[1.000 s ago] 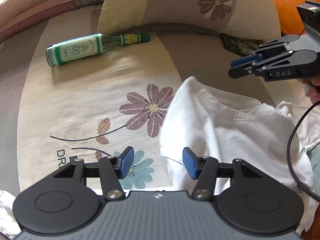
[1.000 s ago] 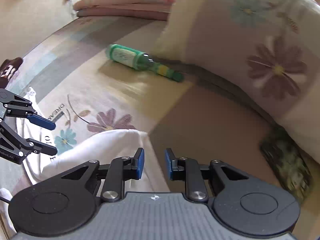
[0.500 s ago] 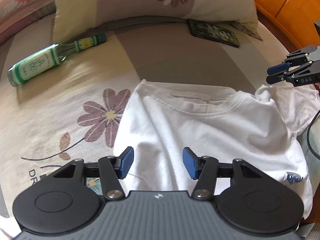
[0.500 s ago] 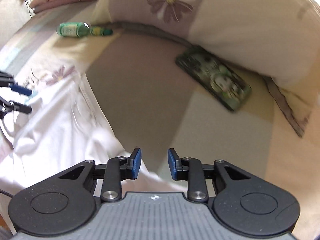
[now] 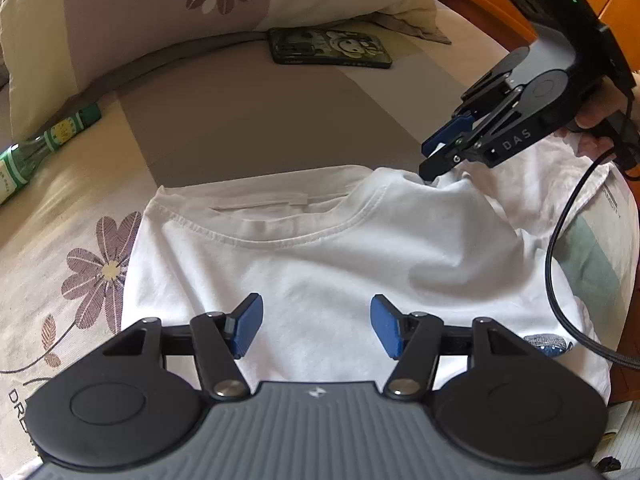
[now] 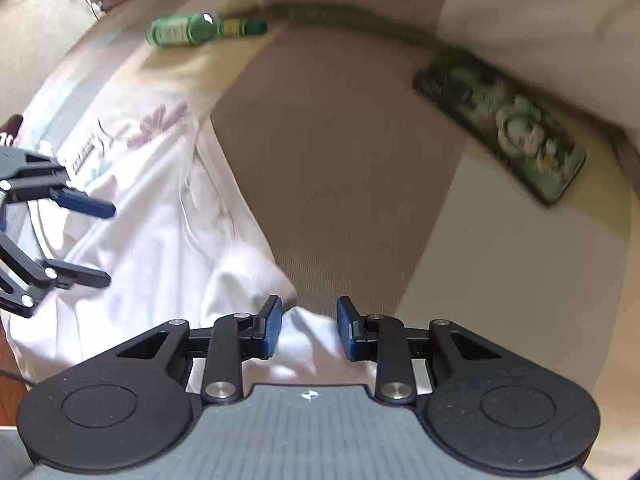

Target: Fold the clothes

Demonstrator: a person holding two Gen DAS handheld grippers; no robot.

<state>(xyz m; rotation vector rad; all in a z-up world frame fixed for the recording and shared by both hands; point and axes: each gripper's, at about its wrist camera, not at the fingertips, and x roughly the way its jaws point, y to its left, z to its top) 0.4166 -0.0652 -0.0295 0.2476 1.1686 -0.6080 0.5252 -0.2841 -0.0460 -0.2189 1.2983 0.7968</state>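
Right tool (image 6: 308, 328), part open, straddles the white T-shirt's (image 5: 320, 264) bunched shoulder: close squarely on the ridge ahead. Left tool (image 5: 316, 328), wide and empty, hovers above the chest.

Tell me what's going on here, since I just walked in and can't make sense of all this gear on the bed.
A person holds a two-finger gripper in each hand, folding a white cotton T-shirt spread on the floral bedsheet. The left gripper hangs open above the shirt's chest, gripping nothing. The right gripper, also open, is at the bunched shoulder with cloth between its fingers. A green glass bottle and a patterned phone lie near the pillow, untouched.
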